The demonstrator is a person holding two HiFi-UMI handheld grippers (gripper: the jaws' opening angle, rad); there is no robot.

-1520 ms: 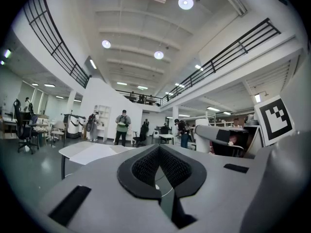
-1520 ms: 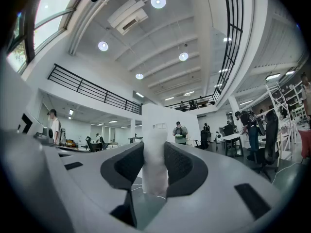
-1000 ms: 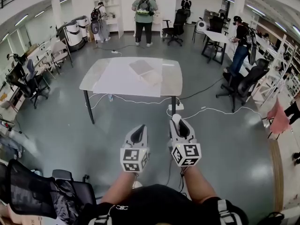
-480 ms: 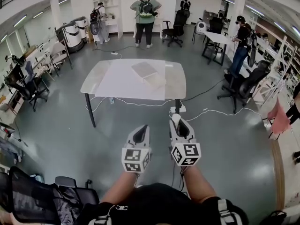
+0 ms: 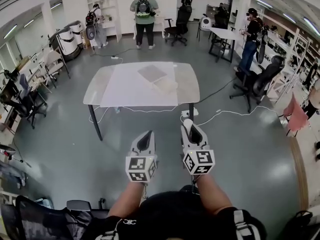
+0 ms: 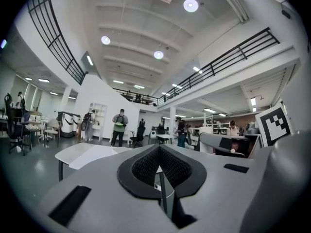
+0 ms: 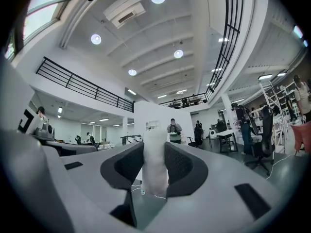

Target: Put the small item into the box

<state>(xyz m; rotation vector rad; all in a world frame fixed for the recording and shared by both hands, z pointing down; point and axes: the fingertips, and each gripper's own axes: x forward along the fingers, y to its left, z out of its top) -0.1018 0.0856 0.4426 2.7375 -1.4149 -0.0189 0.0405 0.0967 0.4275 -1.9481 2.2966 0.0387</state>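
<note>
White small item [image 7: 154,160] gripped upright in right tool [image 5: 192,134], ready for the box [image 5: 164,86] on the far worktop [image 5: 125,86]; left tool [image 5: 145,141] clenched, empty.

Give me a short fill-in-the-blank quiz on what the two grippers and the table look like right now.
1. The right gripper is closed on a small ___ item.
2. The left gripper, its jaws together, holds ___.
3. The box lies on the table, touched by ___ gripper.

Missing words: white; nothing; neither
</note>
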